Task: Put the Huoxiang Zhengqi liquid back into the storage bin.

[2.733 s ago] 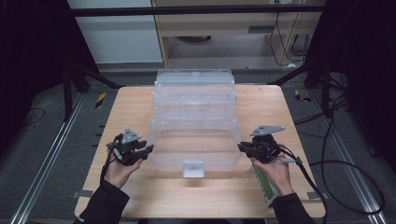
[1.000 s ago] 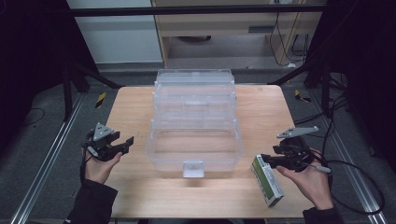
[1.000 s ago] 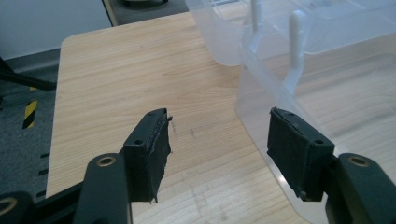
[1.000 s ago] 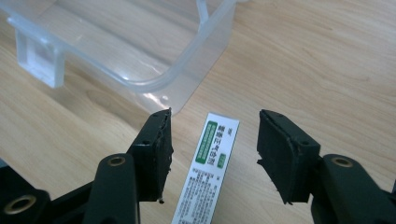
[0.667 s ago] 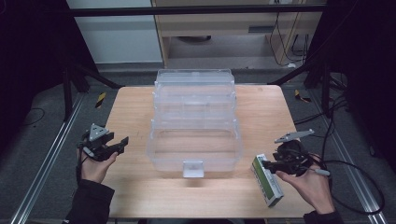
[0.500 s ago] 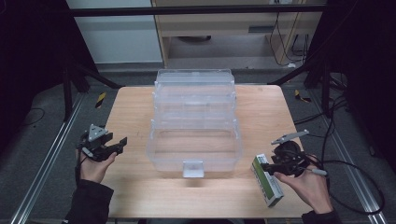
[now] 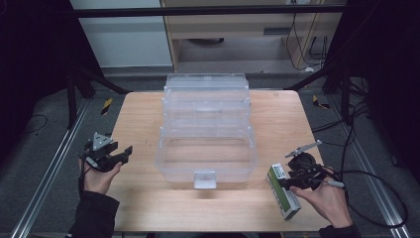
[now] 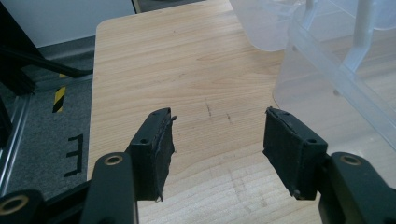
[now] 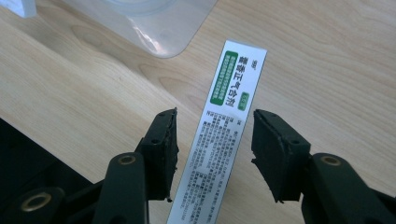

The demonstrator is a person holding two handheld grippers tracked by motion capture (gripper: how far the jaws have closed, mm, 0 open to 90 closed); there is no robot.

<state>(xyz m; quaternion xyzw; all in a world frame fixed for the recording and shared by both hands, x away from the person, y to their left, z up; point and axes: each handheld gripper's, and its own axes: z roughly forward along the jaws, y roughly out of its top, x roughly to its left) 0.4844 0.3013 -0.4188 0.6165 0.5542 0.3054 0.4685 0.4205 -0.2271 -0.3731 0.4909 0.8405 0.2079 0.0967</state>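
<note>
A long white box with green labels (image 7: 290,206) lies flat near the table's front right corner. My right gripper (image 7: 285,179) hangs over its near end. In the right gripper view the box (image 9: 233,79) lies between the jaws of the right gripper (image 9: 215,114), which have just been closing; a gap remains on each side. My left gripper (image 7: 126,153) is at the table's left edge. Its jaws have just been closing too, and in its own view the left gripper (image 8: 219,114) has only bare wood between them. A clear stepped plastic case (image 7: 205,124) stands open mid-table.
The case's front drawer carries a white latch (image 7: 205,179). Its clear wall (image 8: 336,70) rises to the right of my left jaws. The wooden table (image 7: 138,114) ends just left of my left hand. Black stand legs and cables (image 7: 376,178) lie on the floor around it.
Both grippers have moved outward from the case's sides. The right one has sunk over the white box and its jaws have narrowed. The left hand has hardly moved in the last second.
</note>
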